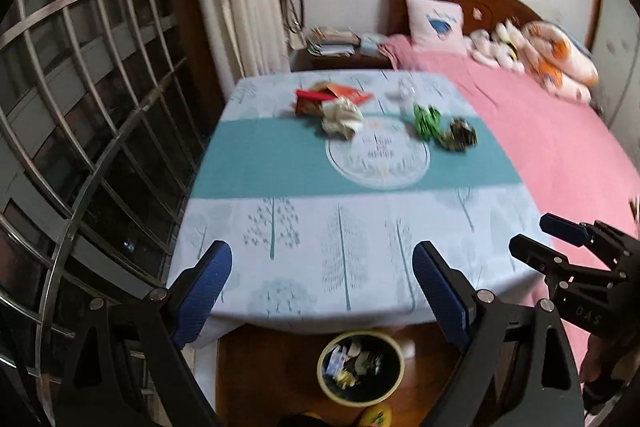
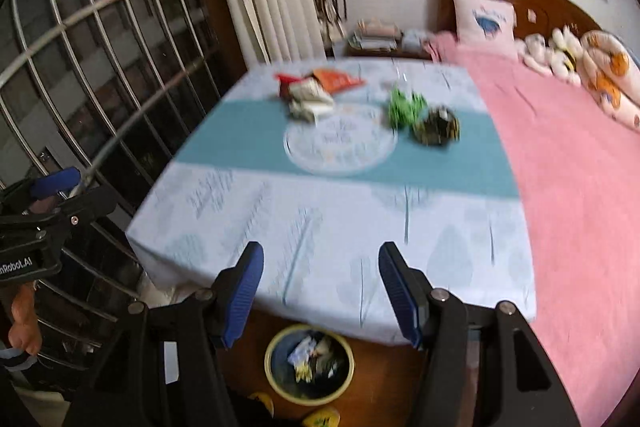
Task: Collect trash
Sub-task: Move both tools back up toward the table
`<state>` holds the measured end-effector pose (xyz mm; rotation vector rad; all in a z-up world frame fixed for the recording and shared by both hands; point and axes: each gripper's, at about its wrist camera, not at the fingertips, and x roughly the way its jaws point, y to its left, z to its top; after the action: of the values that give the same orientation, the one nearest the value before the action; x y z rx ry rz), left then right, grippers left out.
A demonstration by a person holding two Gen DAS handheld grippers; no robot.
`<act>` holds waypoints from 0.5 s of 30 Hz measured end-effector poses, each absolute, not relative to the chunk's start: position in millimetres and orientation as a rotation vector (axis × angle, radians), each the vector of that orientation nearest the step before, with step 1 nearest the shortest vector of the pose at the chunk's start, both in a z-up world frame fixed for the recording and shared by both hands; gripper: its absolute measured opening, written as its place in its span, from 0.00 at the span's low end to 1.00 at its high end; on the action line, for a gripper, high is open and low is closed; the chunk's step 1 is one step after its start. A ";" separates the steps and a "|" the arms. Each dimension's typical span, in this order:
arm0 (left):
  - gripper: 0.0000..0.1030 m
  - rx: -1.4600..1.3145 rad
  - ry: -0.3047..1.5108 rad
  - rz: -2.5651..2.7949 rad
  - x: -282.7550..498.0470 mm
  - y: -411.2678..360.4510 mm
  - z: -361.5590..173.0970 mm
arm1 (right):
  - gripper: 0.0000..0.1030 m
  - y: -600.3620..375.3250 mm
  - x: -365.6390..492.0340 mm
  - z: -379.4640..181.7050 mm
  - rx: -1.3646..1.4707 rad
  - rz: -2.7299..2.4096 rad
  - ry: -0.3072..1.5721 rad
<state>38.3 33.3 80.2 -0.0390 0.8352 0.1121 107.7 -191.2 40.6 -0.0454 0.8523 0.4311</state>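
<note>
Crumpled wrappers lie on the far half of the counter (image 1: 360,227): red and white wrappers (image 1: 332,107), a green wrapper (image 1: 427,119), a dark wrapper (image 1: 458,135). A bin (image 1: 360,367) holding trash stands on the floor below the counter's near edge. Left hand-held gripper (image 1: 322,291) and right hand-held gripper (image 2: 322,291) hover released, grasping nothing

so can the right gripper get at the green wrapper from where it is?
Probably yes. The right gripper is open and empty at the near table edge; bare tablecloth lies between it and the green wrapper. The dark wrapper sits close beside.
</note>
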 end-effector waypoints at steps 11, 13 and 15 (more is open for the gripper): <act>0.88 -0.074 0.836 0.186 89.9 61.4 88.3 | 0.58 -164.0 173.6 55.9 -0.069 0.471 0.821; 0.88 -0.083 0.847 0.181 106.6 69.9 85.5 | 0.58 -155.6 191.3 52.6 -0.088 0.461 0.837; 0.88 -0.087 0.859 0.172 120.9 76.8 82.0 | 0.58 -144.6 210.2 50.2 -0.104 0.456 0.847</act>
<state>120.9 76.8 82.0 -0.0874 0.8587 0.1717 210.2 -144.6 50.2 -0.1042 0.8471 0.4558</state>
